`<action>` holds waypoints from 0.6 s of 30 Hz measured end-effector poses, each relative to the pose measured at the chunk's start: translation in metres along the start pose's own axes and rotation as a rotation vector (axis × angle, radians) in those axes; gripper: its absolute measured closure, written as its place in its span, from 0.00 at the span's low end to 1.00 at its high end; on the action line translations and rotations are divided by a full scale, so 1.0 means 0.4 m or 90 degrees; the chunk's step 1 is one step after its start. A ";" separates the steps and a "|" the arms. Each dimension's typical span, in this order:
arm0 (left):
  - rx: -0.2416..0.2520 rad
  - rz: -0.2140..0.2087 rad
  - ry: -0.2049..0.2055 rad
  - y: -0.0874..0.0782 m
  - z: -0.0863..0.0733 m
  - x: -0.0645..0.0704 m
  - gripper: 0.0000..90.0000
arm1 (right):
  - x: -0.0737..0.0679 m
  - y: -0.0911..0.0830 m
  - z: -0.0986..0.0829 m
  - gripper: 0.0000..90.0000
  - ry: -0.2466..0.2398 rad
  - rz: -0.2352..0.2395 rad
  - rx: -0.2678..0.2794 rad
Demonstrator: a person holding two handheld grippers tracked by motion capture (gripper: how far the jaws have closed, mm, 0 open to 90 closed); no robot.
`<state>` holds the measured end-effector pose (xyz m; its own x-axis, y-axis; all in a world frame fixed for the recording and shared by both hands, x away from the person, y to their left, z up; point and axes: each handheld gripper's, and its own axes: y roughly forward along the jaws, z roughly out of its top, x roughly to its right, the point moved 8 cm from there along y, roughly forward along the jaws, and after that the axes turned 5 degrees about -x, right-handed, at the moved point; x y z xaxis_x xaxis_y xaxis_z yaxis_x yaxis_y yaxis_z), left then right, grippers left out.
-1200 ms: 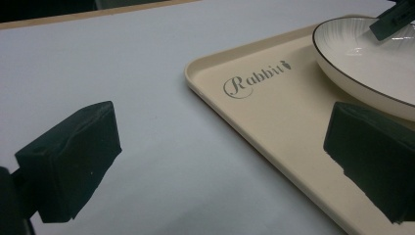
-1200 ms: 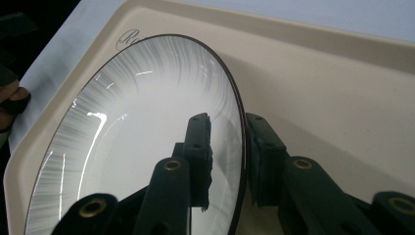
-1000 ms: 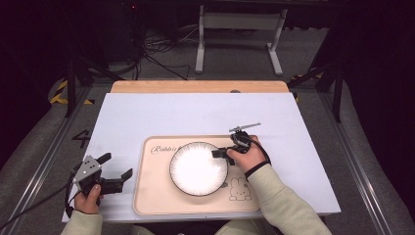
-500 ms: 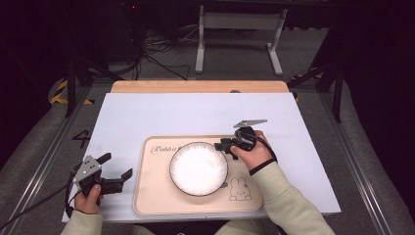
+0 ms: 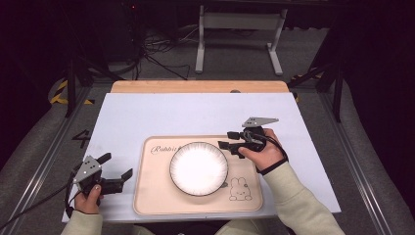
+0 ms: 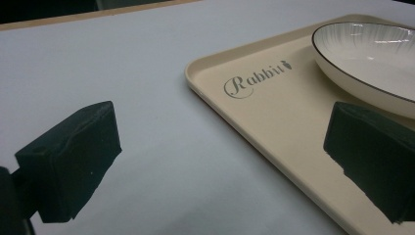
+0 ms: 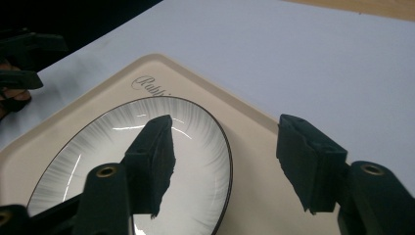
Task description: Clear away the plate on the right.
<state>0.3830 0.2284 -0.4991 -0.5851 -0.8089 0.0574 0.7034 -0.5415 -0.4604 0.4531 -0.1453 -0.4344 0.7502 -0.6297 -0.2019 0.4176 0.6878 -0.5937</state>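
My right gripper (image 5: 230,139) is hovering, fingers wide, beside the plate (image 5: 198,168); my left gripper (image 5: 116,172) is likewise gaping off the tray (image 5: 147,196).

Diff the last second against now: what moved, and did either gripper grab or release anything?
The right gripper turned to point left at the plate and backed slightly off its rim; its jaws are open, holding nothing. Nothing was grabbed or released. The left gripper stayed put, open, at the left edge of the tray; plate and tray have not shifted.
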 end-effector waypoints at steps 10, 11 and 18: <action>-0.001 -0.001 -0.001 0.001 0.000 0.000 0.01 | 0.022 -0.056 0.003 0.18 -0.045 -0.020 0.041; -0.001 0.000 -0.001 0.001 0.000 -0.001 0.01 | 0.024 -0.061 0.003 0.18 -0.040 -0.017 0.045; -0.002 0.002 -0.003 0.001 0.000 0.000 0.01 | 0.052 -0.112 -0.001 0.15 -0.045 -0.032 0.064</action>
<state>0.3835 0.2282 -0.4994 -0.5815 -0.8113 0.0604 0.7038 -0.5390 -0.4627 0.4497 -0.1892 -0.4123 0.7600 -0.6395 -0.1158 0.5022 0.6910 -0.5199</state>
